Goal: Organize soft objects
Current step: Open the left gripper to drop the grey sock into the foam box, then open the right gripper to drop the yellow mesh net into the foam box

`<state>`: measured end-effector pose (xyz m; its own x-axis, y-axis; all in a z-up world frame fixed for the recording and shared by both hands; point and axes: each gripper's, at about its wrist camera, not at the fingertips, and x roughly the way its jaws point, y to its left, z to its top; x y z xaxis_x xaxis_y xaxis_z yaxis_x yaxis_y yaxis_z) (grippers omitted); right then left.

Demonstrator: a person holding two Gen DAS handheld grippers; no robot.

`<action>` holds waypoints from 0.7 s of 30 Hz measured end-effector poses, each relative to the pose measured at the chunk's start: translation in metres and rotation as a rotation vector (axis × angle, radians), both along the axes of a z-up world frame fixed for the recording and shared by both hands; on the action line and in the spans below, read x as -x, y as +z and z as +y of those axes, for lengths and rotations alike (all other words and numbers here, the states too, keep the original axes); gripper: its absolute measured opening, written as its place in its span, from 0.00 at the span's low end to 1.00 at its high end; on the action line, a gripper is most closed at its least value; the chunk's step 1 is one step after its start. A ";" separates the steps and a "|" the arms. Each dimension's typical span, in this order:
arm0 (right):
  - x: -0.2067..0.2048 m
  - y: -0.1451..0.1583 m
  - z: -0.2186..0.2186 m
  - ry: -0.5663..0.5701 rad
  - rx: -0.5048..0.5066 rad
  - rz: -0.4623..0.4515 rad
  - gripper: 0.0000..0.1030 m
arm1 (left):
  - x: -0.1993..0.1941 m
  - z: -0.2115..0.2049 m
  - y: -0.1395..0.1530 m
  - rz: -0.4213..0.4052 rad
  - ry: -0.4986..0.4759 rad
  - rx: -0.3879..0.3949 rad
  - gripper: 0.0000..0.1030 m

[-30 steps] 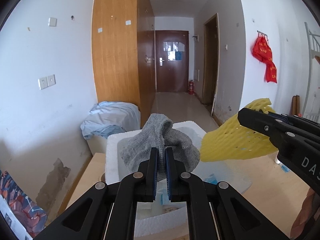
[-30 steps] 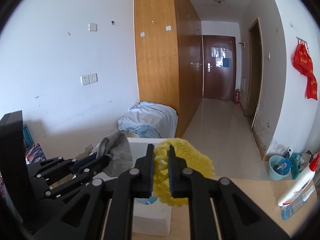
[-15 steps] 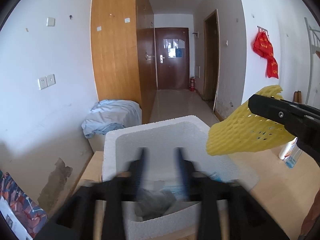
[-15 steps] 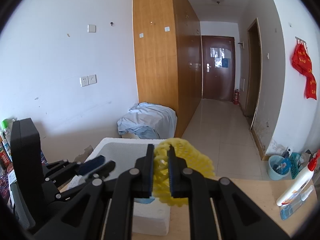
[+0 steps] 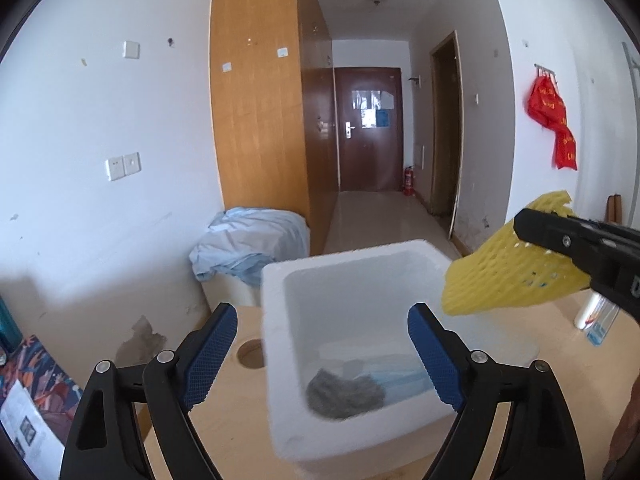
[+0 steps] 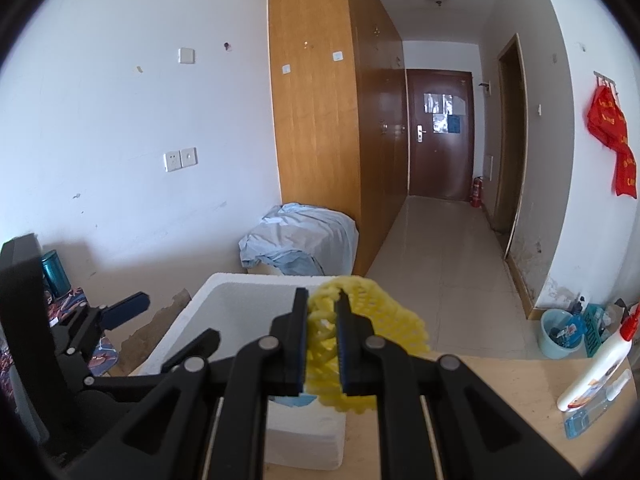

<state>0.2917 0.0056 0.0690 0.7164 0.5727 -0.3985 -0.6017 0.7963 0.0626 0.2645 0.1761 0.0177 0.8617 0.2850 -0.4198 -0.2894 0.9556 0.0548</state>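
Yellow foam net (image 6: pixel 362 332) hangs lengthwise downward, pinched in right gripper (image 6: pixel 322 344).

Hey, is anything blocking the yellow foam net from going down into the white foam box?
Nothing visible. The yellow foam net, clamped in the right gripper, hangs beside the white foam box, whose open top is clear; the gray sock lies at the bottom.

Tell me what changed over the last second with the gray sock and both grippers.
The left gripper let go of the gray sock; its jaws are opening with nothing between them. The sock dropped into the white foam box and lies at the bottom. The right gripper stayed put, still clamped on the yellow foam net.
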 end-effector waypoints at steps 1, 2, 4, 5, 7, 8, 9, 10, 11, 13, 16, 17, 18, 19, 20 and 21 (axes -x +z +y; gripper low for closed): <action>0.000 0.000 0.001 0.006 0.000 0.002 0.15 | 0.003 0.002 -0.001 0.002 0.009 -0.005 0.85; 0.000 0.000 0.003 0.010 0.003 0.003 0.15 | 0.008 0.004 -0.001 0.002 0.020 -0.006 0.85; -0.002 -0.001 0.007 0.016 0.006 0.002 0.15 | 0.014 0.009 -0.002 0.001 0.031 0.001 0.85; -0.003 -0.001 0.009 0.024 0.007 0.007 0.15 | 0.018 0.013 -0.003 -0.004 0.045 0.005 0.85; -0.003 -0.001 0.012 0.027 0.005 0.002 0.15 | 0.024 0.017 -0.004 -0.008 0.058 0.018 0.85; -0.005 -0.001 0.014 0.032 0.007 0.002 0.15 | 0.028 0.020 -0.005 -0.019 0.070 0.032 0.85; -0.007 -0.002 0.016 0.035 0.008 0.007 0.15 | 0.031 0.023 -0.006 -0.027 0.080 0.039 0.85; -0.007 -0.003 0.018 0.037 0.008 0.009 0.15 | 0.032 0.024 -0.008 -0.027 0.086 0.035 0.85; -0.009 -0.005 0.020 0.040 0.008 0.012 0.15 | 0.032 0.025 -0.009 -0.025 0.089 0.036 0.85; -0.011 -0.009 0.024 0.048 0.012 0.021 0.15 | 0.031 0.028 -0.012 -0.020 0.087 0.052 0.85; -0.013 -0.013 0.029 0.065 0.016 0.031 0.15 | 0.032 0.029 -0.015 -0.015 0.080 0.058 0.85; -0.013 -0.014 0.031 0.069 0.018 0.030 0.15 | 0.033 0.030 -0.015 -0.014 0.076 0.064 0.85; -0.013 -0.014 0.033 0.073 0.019 0.029 0.15 | 0.035 0.031 -0.015 -0.016 0.073 0.071 0.85; -0.013 -0.014 0.034 0.079 0.018 0.030 0.15 | 0.035 0.033 -0.013 -0.018 0.073 0.075 0.85; -0.014 -0.014 0.035 0.086 0.014 0.033 0.15 | 0.036 0.034 -0.013 -0.023 0.074 0.079 0.85; -0.014 -0.015 0.036 0.086 0.017 0.032 0.15 | 0.038 0.035 -0.013 -0.028 0.076 0.082 0.85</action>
<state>0.3054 0.0412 0.0542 0.6520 0.6243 -0.4303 -0.6655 0.7431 0.0699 0.2265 0.2108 0.0051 0.8506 0.3159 -0.4204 -0.3617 0.9317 -0.0318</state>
